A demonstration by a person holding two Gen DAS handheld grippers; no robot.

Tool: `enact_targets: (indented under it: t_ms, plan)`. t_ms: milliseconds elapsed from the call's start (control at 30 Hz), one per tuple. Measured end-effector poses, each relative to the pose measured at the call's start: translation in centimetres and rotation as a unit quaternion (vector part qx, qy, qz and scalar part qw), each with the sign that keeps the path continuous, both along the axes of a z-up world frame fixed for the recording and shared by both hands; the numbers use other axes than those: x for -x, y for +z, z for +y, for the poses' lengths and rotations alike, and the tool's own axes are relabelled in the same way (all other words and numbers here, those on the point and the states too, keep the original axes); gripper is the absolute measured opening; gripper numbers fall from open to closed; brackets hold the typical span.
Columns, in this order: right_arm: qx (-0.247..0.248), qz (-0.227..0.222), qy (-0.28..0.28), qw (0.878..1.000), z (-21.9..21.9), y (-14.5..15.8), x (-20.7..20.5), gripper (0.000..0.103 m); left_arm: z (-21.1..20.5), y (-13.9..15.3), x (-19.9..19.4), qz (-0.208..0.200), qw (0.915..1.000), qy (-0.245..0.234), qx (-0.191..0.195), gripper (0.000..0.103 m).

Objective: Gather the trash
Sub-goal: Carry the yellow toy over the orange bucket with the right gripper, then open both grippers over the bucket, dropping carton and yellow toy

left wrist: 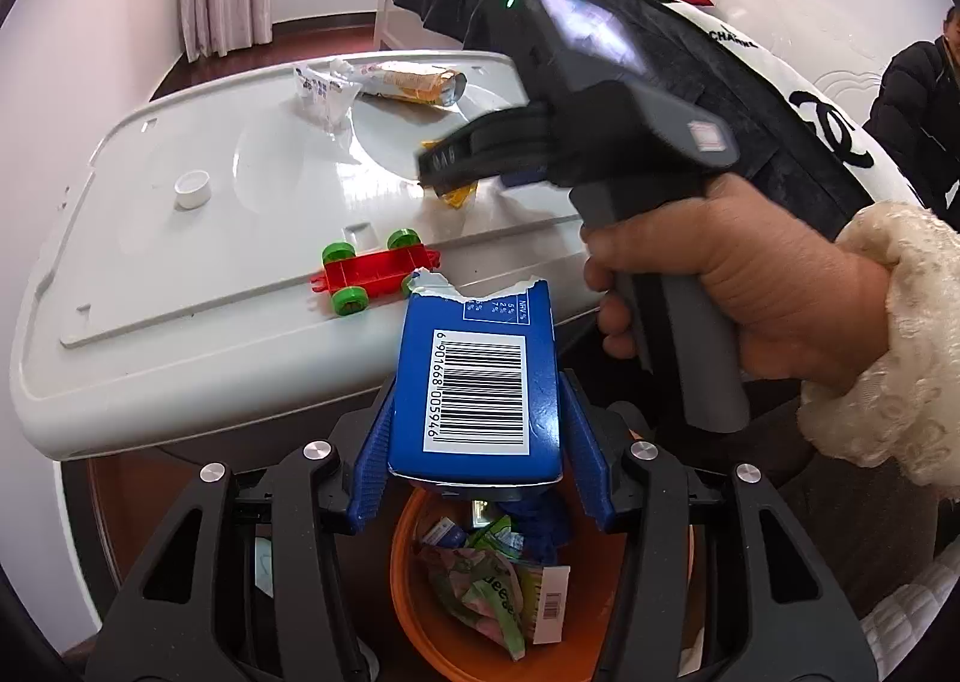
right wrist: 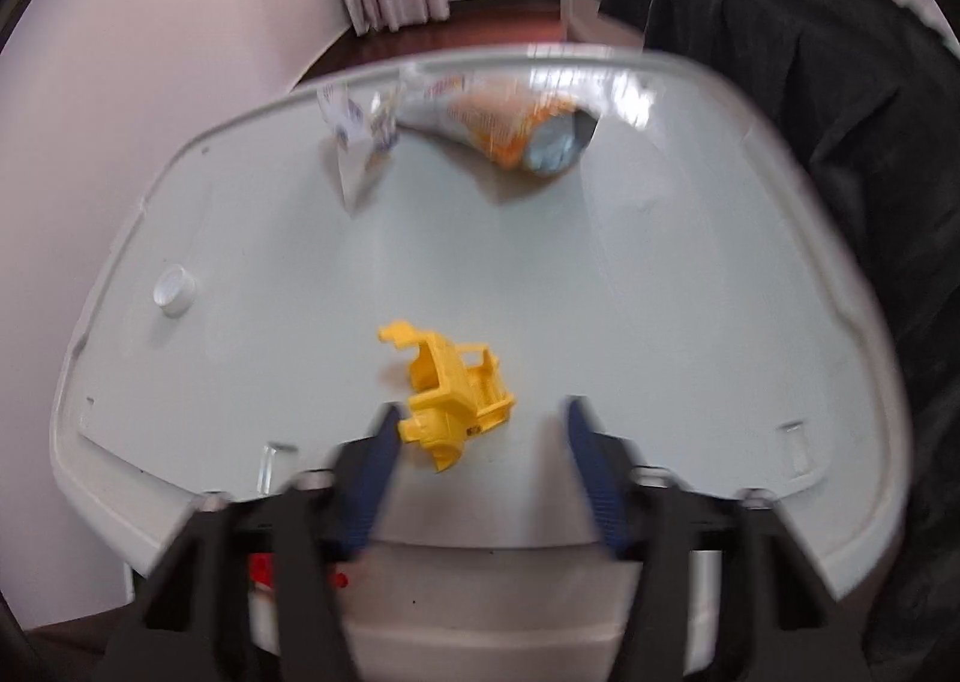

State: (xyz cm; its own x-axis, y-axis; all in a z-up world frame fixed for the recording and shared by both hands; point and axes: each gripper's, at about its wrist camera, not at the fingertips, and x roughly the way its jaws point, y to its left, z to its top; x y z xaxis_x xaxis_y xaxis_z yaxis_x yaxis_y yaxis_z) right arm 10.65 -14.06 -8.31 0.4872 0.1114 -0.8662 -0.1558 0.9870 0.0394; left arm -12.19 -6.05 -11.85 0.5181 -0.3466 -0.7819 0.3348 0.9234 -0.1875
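Note:
My left gripper (left wrist: 480, 382) is shut on a torn blue carton (left wrist: 480, 442) with a barcode, held above an orange bin (left wrist: 402, 574) that has wrappers in it. A hand holds my right gripper (right wrist: 483, 409) low over the white plastic tabletop (right wrist: 600, 292); its jaws stand open. A yellow toy part (right wrist: 456, 394) lies between them, close to the left finger, with a gap to the right one. At the far edge lie an orange-and-white snack wrapper (right wrist: 498, 124) and a small white-and-blue wrapper (right wrist: 360, 124).
A white bottle cap (left wrist: 192, 189) and a red toy chassis with green wheels (left wrist: 372, 274) sit on the tabletop. A bed with a black cover (right wrist: 810, 82) runs along the right. A person in a dark jacket (left wrist: 918, 100) sits at far right.

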Motion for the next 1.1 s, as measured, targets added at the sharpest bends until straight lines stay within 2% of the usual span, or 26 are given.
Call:
enact_targets:
  t_ms: [33,233,367,500,600,733,867,900,933,967,1033,1100]
  plan:
    - [0.000,-0.005,0.012,1.000,0.2,-0.1,0.0,0.016,-0.1,-0.2,-0.1,0.005,1.0000,-0.001,0.000,0.050]
    - [-0.031,0.002,0.005,1.000,-0.8,0.5,0.2,0.015,-0.5,-0.5,0.2,0.006,0.9999,-0.003,-0.008,0.050]
    - [-0.043,-0.010,0.017,0.999,-1.5,2.5,2.2,0.015,-0.6,-0.6,0.3,0.007,0.9999,-0.003,-0.015,0.050]
    - [-0.054,-0.015,0.047,0.997,-2.7,5.0,6.8,0.015,-1.0,-0.8,0.6,0.015,0.9995,-0.015,-0.021,0.050]
    - [-0.063,0.002,0.074,0.995,-4.6,6.1,12.2,0.015,-1.5,-1.7,1.4,0.036,0.9982,-0.025,-0.041,0.050]
    - [-0.047,0.048,0.100,0.993,-6.3,4.5,17.7,0.015,-2.3,-4.3,3.3,0.101,0.9928,-0.032,-0.057,0.050]
    - [-0.044,0.115,0.116,0.986,-7.3,0.2,20.8,0.017,-4.1,-7.3,5.2,0.153,0.9817,-0.066,-0.092,0.052]
    - [-0.037,0.137,0.121,0.982,-7.1,-1.0,21.2,0.034,-4.3,-7.9,5.2,0.167,0.9790,-0.072,-0.092,0.058]
    - [-0.019,0.145,0.110,0.983,-7.1,-2.2,21.3,0.066,-4.3,-8.7,5.1,0.189,0.9756,-0.070,-0.088,0.062]
    - [-0.017,0.139,0.102,0.985,-7.3,-2.7,21.4,0.076,-4.1,-8.9,5.0,0.193,0.9750,-0.062,-0.092,0.066]
    - [-0.038,0.132,0.101,0.985,-7.6,-2.4,21.3,0.079,-3.6,-9.1,4.8,0.200,0.9736,-0.050,-0.099,0.066]
    - [-0.072,0.106,0.098,0.987,-8.3,-0.9,21.3,0.080,-2.9,-8.4,4.8,0.200,0.9755,-0.041,-0.083,0.066]
